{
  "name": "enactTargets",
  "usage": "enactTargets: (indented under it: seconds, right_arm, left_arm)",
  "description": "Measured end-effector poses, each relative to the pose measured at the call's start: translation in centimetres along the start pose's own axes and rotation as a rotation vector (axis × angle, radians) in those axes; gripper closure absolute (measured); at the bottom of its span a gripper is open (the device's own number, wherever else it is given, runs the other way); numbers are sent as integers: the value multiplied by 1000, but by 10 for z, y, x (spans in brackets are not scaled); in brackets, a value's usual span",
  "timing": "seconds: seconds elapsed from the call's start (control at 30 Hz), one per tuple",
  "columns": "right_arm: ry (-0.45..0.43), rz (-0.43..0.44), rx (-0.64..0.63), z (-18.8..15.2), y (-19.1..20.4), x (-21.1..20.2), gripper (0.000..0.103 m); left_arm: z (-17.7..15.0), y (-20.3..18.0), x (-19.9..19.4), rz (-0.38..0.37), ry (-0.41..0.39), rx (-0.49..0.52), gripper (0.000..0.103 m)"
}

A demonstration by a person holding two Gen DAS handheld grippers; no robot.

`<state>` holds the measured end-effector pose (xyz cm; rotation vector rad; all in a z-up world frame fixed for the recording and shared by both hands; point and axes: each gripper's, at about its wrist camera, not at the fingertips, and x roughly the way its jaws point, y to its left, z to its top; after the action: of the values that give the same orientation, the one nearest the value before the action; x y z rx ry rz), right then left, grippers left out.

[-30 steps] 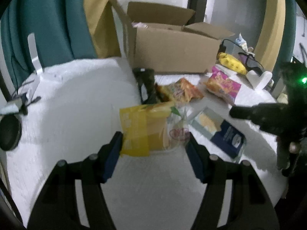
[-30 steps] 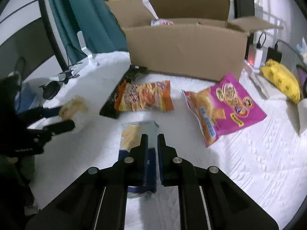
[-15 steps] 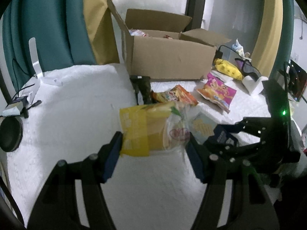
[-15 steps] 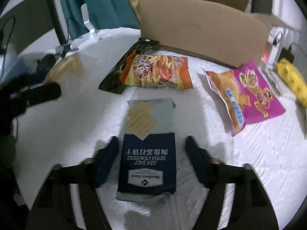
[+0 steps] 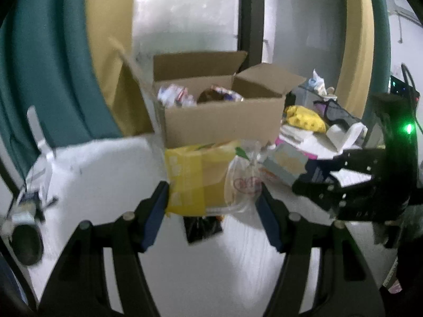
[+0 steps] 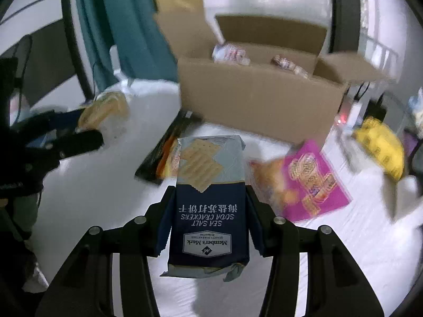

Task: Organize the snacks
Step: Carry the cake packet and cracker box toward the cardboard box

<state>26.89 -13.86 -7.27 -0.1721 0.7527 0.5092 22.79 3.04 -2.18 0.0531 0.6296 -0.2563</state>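
My left gripper point(image 5: 212, 200) is shut on a yellow and clear snack bag point(image 5: 206, 179) and holds it above the white table, in front of the open cardboard box point(image 5: 222, 121). My right gripper point(image 6: 208, 211) is shut on a blue soda cracker pack point(image 6: 208, 198) and holds it lifted off the table. The cracker pack also shows in the left wrist view point(image 5: 288, 163), to the right of the yellow bag. The box point(image 6: 259, 95) holds several snack packs. The left gripper with its bag shows at the left of the right wrist view point(image 6: 87, 129).
An orange chip bag point(image 6: 169, 158) on a black bag point(image 6: 158, 158) and a pink snack bag point(image 6: 304, 179) lie on the white table point(image 6: 105, 198) before the box. A yellow bag point(image 6: 380, 142) lies far right. Teal curtain point(image 5: 47, 79) stands behind; cables and a round black object point(image 5: 26, 240) lie at the left.
My right gripper closed on the cracker pack and lifted it off the table. My left gripper rose with the yellow bag, toward the box.
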Motion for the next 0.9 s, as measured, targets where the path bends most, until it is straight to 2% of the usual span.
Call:
enactTargets:
  seconds: [0.3, 0.53, 0.67, 0.9]
  right_arm:
    - [-116, -98, -2, 66, -53, -24, 50]
    - [-179, -102, 32, 109, -82, -24, 50]
    - [-219, -101, 56, 135, -95, -19, 50]
    - [-256, -114, 66, 169, -109, 10, 50]
  left_arm:
    - [70, -1, 30, -35, -52, 6, 37]
    - [110, -4, 59, -34, -76, 3, 37]
    - [130, -2, 78, -19, -95, -8, 37]
    - [149, 11, 132, 38, -57, -69, 35]
